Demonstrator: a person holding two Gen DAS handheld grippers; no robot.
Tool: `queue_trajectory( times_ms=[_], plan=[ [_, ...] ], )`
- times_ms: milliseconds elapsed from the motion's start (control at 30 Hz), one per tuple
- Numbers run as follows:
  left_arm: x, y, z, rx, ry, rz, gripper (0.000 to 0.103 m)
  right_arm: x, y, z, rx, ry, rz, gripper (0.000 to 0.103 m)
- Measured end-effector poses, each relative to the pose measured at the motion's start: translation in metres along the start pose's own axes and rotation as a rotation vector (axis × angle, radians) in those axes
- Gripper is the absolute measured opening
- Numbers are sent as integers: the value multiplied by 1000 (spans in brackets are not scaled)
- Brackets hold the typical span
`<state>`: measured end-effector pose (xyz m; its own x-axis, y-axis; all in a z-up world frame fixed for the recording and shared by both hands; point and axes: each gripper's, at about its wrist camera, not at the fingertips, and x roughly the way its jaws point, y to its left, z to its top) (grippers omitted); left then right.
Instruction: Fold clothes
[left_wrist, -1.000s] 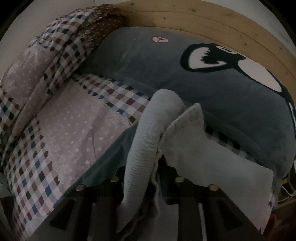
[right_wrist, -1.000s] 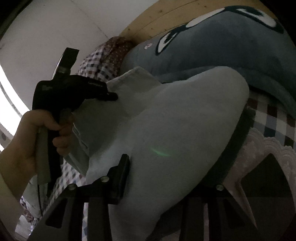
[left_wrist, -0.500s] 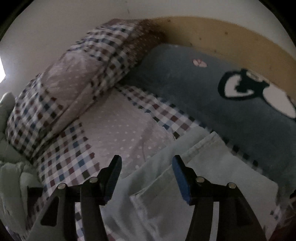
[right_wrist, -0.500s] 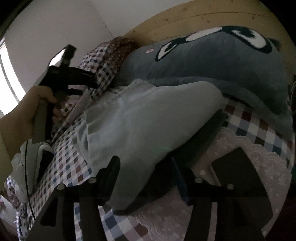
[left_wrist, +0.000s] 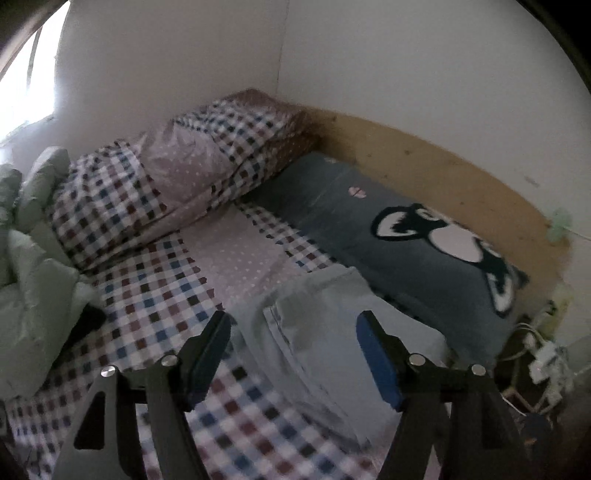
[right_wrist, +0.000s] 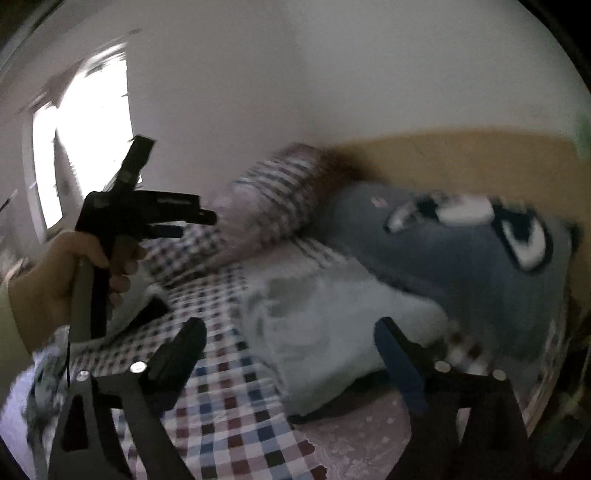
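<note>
Left wrist view: left gripper (left_wrist: 293, 334) wide open, holding nothing, above the folded light-blue garment (left_wrist: 332, 332), which lies flat on the checkered bed (left_wrist: 155, 295) beside the grey cartoon pillow (left_wrist: 406, 240) at the headboard edge. Right wrist view, blurred: right gripper (right_wrist: 290, 341) wide open and empty over the same garment (right_wrist: 332, 317); the left hand (right_wrist: 70, 273) holds its gripper handle above the bed's left side.

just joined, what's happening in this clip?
A person with a handheld gripper in each hand is folding clothes on a bed. At this moment the pale grey-blue folded garment lies flat on the checked bedsheet, beside the dark blue cartoon-face pillow. Both the left gripper and the right gripper are open, hold nothing, and sit above the garment. A crumpled pale green garment lies on the left side of the bed.
</note>
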<state>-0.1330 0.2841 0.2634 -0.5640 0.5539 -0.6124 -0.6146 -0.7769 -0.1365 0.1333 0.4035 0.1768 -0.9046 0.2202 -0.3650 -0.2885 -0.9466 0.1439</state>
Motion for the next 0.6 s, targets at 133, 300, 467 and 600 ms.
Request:
queue_trajectory(
  times_ms=[133, 300, 467, 600],
  plan=[
    [-81, -8, -19, -7, -56, -28, 76, -45, 23, 13, -95, -25, 33, 101],
    [-175, -6, -51, -58, -150, -14, 83, -89, 50, 30, -117, -40, 64, 102],
    [-257, 2, -82, -102, -226, 24, 83, -130, 88, 39, -165, -58, 99, 103],
    [-322, 9, -106, -135, -286, 57, 84, -162, 113, 44, -192, -88, 137, 103]
  ],
)
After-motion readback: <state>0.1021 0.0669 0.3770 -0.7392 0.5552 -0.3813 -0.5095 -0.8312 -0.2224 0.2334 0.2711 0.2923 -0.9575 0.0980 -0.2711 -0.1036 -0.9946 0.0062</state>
